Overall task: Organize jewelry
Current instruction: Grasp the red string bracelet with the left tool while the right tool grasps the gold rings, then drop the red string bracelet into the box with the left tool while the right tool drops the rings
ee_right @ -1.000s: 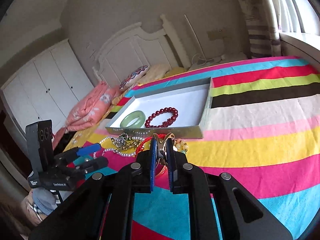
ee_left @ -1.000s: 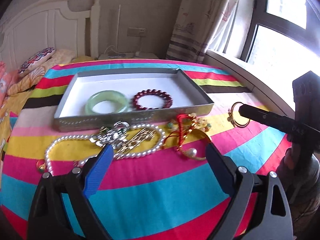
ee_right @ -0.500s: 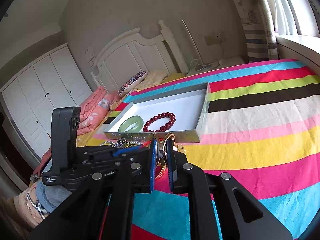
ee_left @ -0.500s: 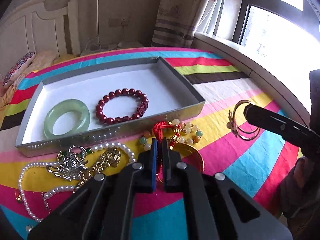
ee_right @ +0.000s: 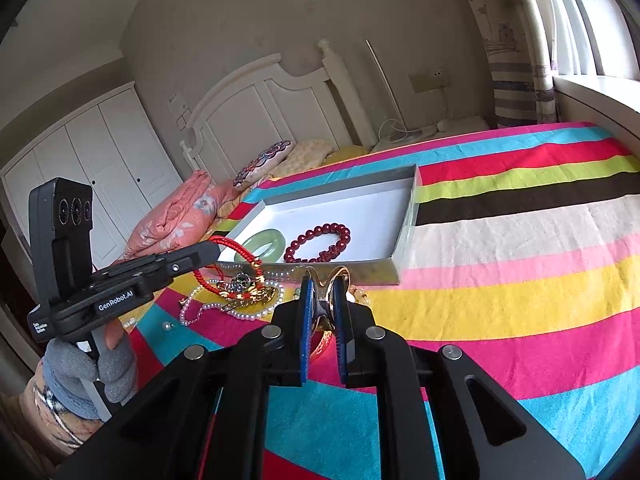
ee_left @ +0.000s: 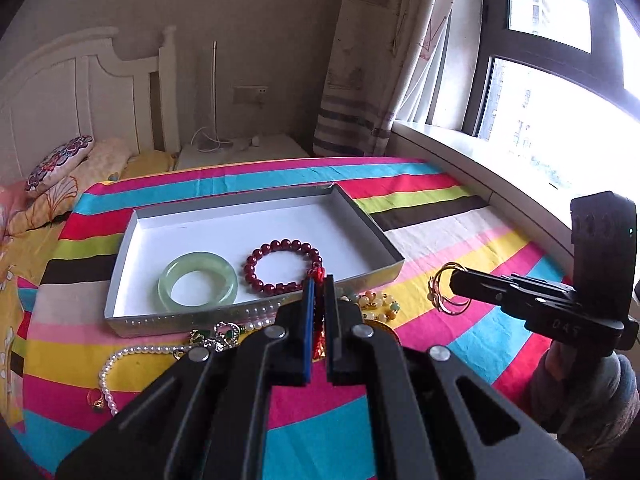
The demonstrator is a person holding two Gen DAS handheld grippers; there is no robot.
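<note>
Two pieces done: jade bangle and red beads lie in the tray; my left gripper is clenched on the red cord, lifted off the bed; right gripper clamps gold rings; pearls and charms wait by the tray.

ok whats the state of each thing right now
left claw: shut on red cord bracelet, lifted
right claw: shut on gold rings
tray: open, holds two pieces
jade bangle: flat in tray
red bead bracelet: flat in tray
pearl necklace: loose on bedspread
</note>
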